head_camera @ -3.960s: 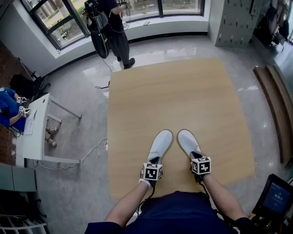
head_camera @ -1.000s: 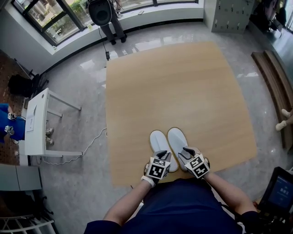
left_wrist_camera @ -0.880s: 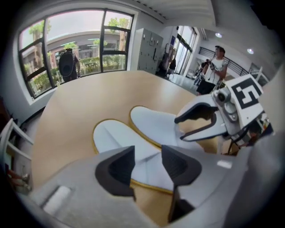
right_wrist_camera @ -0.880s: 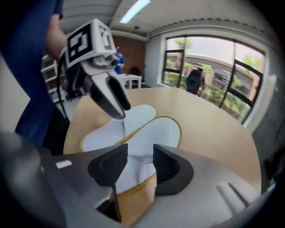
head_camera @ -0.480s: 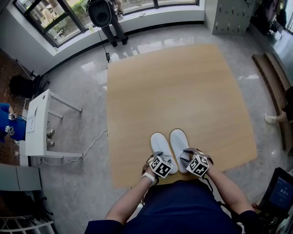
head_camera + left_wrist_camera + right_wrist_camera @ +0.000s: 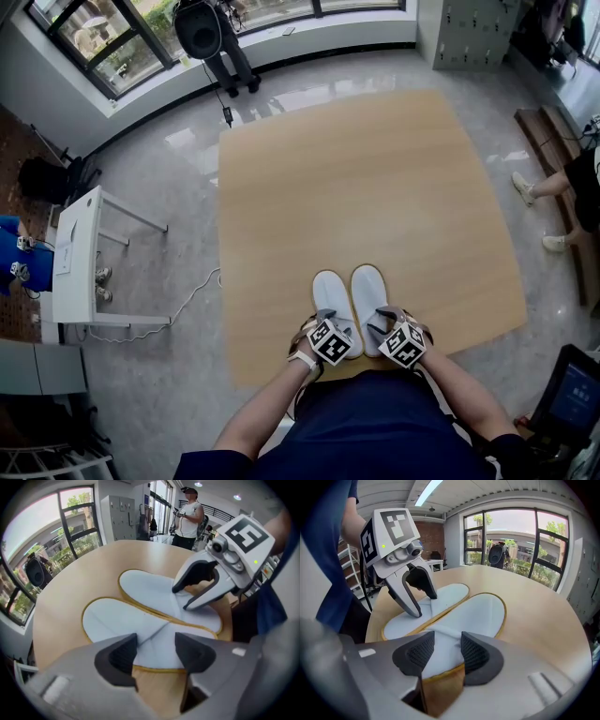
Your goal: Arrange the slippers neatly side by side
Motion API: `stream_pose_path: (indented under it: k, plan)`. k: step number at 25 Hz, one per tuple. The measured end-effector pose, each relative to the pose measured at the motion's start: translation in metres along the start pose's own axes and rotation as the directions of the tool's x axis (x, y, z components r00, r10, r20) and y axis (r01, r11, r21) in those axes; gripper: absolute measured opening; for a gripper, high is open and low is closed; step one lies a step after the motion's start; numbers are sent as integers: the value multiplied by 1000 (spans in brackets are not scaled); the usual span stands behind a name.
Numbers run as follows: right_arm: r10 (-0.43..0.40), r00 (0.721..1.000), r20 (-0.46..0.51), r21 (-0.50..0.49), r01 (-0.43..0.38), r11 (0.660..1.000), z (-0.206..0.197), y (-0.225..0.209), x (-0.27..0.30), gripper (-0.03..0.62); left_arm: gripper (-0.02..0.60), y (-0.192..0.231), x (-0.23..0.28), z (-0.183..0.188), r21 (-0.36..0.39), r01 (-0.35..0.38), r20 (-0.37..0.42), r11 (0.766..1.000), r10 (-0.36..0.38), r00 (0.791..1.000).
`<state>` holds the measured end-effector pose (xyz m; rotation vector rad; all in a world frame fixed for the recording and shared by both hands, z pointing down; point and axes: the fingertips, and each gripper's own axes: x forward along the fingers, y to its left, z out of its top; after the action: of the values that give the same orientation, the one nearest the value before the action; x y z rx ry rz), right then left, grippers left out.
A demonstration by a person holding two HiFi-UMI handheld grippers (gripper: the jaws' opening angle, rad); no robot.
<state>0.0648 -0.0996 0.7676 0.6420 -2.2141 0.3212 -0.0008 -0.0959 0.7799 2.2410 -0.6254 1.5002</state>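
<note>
Left gripper (image 6: pixel 154 651), right gripper (image 6: pixel 443 651): jaws just opened (nothing pinched). White yellow-trimmed fabric slippers (image 6: pixel 336 286) lie paired at wooden worktop's (image 6: pixel 356 169) near edge; likely done.

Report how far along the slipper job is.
Done: the left slipper and right slipper lie side by side, edges touching, toes the same way, on the table. In hand: the left gripper and right gripper have just opened, each with a heel between loose jaws. Remaining: only pulling both grippers away, it seems.
</note>
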Motion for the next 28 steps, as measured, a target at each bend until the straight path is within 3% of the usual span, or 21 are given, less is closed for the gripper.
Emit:
stream_pose_path:
  k: [6, 10, 15, 22, 28]
  plan:
    - [-17, 1000, -20, 33, 18, 999, 0, -1, -1, 186, 261, -1, 1, 0, 39, -10, 10, 999, 10, 1000]
    - [-78, 996, -47, 119, 83, 989, 3, -4, -1, 186, 261, 4, 0, 3, 82, 7, 8, 997, -7, 1000]
    - [-135, 989, -66, 148, 143, 978, 4, -5, 0, 186, 261, 6, 1, 2, 91, 16, 3, 996, -16, 1000]
    - [-112, 994, 3, 175, 110, 978, 4, -13, 1, 179, 259, 11, 1, 6, 79, -1, 43, 997, -2, 999]
    - [-128, 991, -22, 200, 130, 971, 4, -13, -1, 175, 259, 6, -2, -2, 169, -18, 10, 985, 17, 1000]
